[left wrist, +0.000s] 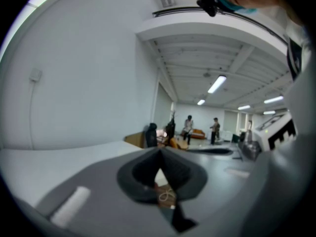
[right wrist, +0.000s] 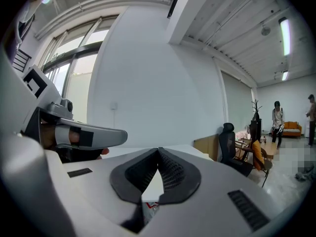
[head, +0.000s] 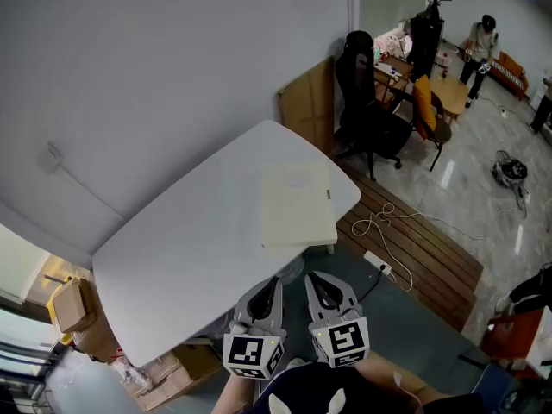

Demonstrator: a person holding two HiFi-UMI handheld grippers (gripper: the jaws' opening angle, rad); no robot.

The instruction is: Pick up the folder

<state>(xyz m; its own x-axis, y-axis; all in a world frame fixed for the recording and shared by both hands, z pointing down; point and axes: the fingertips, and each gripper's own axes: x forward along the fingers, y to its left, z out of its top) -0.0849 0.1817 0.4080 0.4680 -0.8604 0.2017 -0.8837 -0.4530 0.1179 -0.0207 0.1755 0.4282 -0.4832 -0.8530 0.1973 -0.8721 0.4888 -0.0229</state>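
Folder (head: 297, 203): flat on the white desk (head: 172, 257), close to its right-hand edge, well ahead of both tongs.
Left tongs (head: 274, 283): clenched, nothing between them, short of the desk's near edge.
Right tongs (head: 316, 279): clenched, empty, just beside the left pair.
Risk: reaching in clenched would likely shove the thin folder toward the edge; a flat cover offers little lip to catch.
Hard to tell: folder thickness, and whether its near corner overhangs the desk.
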